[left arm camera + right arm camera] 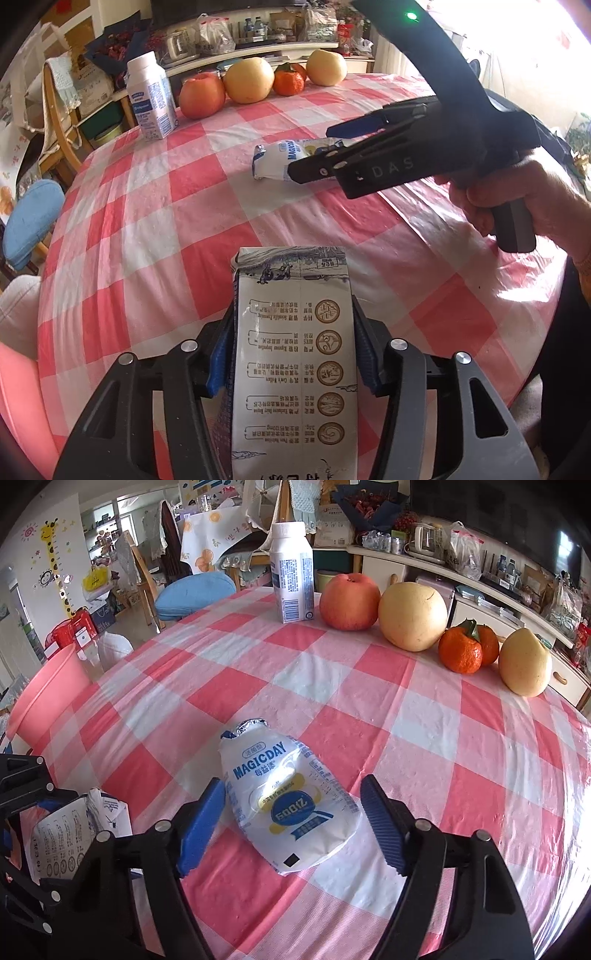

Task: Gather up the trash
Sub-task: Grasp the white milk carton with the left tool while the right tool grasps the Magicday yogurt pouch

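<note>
A flattened white milk carton with brown round emblems stands between the blue pads of my left gripper, which is shut on its two sides low over the checked tablecloth. The same carton shows at the lower left of the right wrist view. A crumpled white "MAGICDAY" pouch lies flat on the cloth. My right gripper straddles it, open, with a gap at the right pad. From the left wrist view a hand holds that right gripper over the pouch.
A white bottle-shaped carton stands upright at the far side beside an apple, two pears and tangerines. A pink tub sits off the table's left edge, near a chair with a blue cushion.
</note>
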Demonstrator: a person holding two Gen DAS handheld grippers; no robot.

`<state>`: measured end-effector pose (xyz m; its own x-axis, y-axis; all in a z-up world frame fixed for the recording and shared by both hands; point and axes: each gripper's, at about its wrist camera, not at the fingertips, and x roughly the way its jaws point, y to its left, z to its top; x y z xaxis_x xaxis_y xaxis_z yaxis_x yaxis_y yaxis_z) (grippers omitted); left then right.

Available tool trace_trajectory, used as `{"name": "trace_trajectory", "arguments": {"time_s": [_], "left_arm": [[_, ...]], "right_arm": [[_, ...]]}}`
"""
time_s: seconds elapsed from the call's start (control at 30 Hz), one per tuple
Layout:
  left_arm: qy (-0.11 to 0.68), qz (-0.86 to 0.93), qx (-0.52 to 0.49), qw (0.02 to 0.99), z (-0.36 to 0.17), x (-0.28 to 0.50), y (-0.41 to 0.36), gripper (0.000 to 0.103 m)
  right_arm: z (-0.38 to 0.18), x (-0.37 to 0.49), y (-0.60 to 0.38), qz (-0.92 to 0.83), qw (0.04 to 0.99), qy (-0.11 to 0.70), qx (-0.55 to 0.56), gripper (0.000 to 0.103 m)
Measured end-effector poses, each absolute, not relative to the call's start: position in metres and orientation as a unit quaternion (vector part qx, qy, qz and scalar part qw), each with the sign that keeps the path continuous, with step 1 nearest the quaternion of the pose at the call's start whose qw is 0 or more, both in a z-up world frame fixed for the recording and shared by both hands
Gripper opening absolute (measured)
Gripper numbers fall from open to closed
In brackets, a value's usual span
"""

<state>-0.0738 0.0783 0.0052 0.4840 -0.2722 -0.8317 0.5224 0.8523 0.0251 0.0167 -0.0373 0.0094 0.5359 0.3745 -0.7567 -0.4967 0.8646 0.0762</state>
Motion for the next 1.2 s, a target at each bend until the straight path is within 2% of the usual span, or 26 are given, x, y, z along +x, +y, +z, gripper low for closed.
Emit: {"name": "trace_trajectory", "arguments": {"time_s": [0.9, 0.93, 0.97, 1.0, 1.03, 1.13, 1.2], "left_arm": [[0.441, -0.181, 0.09, 0.875, 0.015, -0.061, 0.11, 0.056], [0.439, -0.178, 0.088, 0.876, 0.016, -0.061, 0.112, 0.056], [0.437, -0.173, 0.084, 0.879, 0.017, -0.06, 0.115, 0.056], [0.436, -0.171, 0.081, 0.88, 0.018, -0.059, 0.117, 0.056], [0.435, -0.169, 0.078, 0.881, 0.019, -0.059, 0.119, 0.056], [0.433, -0.162, 0.074, 0.884, 0.021, -0.058, 0.124, 0.056], [0.43, -0.159, 0.072, 0.886, 0.022, -0.058, 0.127, 0.056]], "right_arm": [[0.014, 0.0, -0.039, 0.22, 0.888, 0.393, -0.092, 0.061], [0.014, 0.0, -0.039, 0.219, 0.889, 0.393, -0.091, 0.059], [0.015, -0.002, -0.039, 0.218, 0.891, 0.389, -0.09, 0.028], [0.018, -0.004, -0.038, 0.221, 0.892, 0.384, -0.089, 0.019], [0.02, -0.005, -0.037, 0.214, 0.893, 0.385, -0.091, 0.002], [0.011, -0.003, -0.037, 0.211, 0.883, 0.408, -0.097, 0.003], [0.012, -0.002, -0.045, 0.205, 0.888, 0.404, -0.08, 0.011]]}}
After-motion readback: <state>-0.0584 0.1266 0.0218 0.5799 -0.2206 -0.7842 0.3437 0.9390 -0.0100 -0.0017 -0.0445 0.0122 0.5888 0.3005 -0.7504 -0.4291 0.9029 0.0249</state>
